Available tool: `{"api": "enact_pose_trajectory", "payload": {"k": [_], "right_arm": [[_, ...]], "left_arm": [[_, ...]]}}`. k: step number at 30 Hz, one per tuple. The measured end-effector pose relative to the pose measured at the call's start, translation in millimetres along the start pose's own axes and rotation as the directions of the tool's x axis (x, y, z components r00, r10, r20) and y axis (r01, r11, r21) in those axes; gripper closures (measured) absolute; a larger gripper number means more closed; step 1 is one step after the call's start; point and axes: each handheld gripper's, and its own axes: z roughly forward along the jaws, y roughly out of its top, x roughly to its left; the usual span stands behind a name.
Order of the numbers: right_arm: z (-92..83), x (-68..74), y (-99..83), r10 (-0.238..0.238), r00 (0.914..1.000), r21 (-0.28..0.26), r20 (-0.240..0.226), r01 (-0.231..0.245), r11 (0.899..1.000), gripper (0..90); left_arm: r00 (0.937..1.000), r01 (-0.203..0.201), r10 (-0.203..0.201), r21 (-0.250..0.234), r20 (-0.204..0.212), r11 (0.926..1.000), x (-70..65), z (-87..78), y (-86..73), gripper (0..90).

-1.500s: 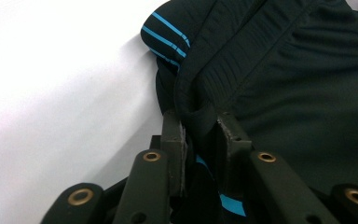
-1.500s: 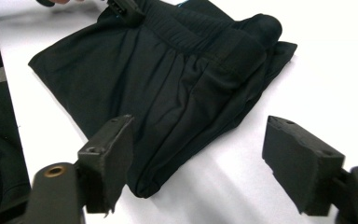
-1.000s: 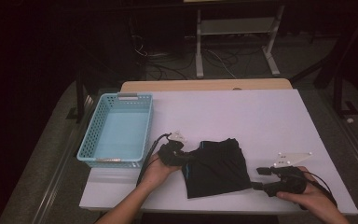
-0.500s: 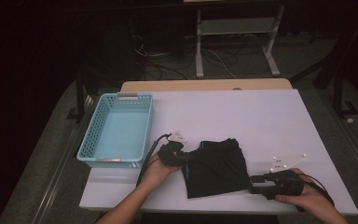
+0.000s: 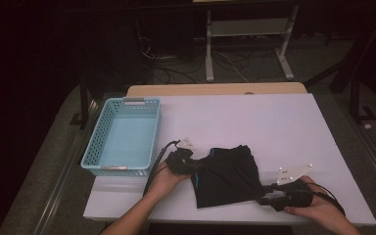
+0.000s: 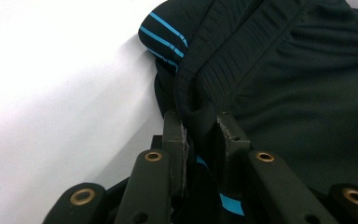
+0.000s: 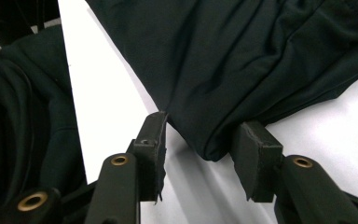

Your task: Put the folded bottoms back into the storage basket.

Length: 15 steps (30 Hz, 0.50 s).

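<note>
A light blue basket [image 5: 122, 139] is sitting at the left of the white surface [image 5: 274, 127]. The left gripper [image 5: 186, 164] is clamping its jaws on the waistband of the black shorts [image 5: 227, 176], which are lying near the front edge. The right gripper [image 5: 269, 198] has just been closing its jaws; they are standing part open around the shorts' corner, not pressing it.

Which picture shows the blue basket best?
The high view: the blue basket sits whole at the table's left, beside the black shorts. The two gripper views look at the shorts instead.
</note>
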Motion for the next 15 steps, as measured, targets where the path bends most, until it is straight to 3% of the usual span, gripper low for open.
{"api": "enact_pose_trajectory", "payload": {"k": [4, 6, 12, 15], "right_arm": [[1.1, 4.0, 0.8, -0.031, 0.9988, 0.009, 0.037, 0.031, 0.999, 59.6], [1.4, 4.9, 0.8, -0.013, 0.999, 0.006, 0.043, 0.013, 1.0, 59.0], [1.9, 5.6, 3.8, -0.021, 0.9986, 0.03, 0.049, 0.019, 0.999, 59.7], [1.8, 6.1, 5.1, -0.047, 0.9963, 0.04, 0.072, 0.044, 0.998, 68.3]], "left_arm": [[1.0, -0.002, 0.002, 0.002, -0.001, 1.0, -0.1, -0.1, 0.2, 76.9], [1.0, -0.005, 0.005, 0.002, -0.004, 1.0, -0.4, 0.0, 0.2, 76.9], [0.9999, -0.008, 0.008, 0.003, -0.007, 1.0, -0.8, -0.1, 0.3, 77.0], [0.9998, -0.012, 0.012, 0.005, -0.017, 0.9999, -2.6, -0.2, 1.0, 77.3]]}}
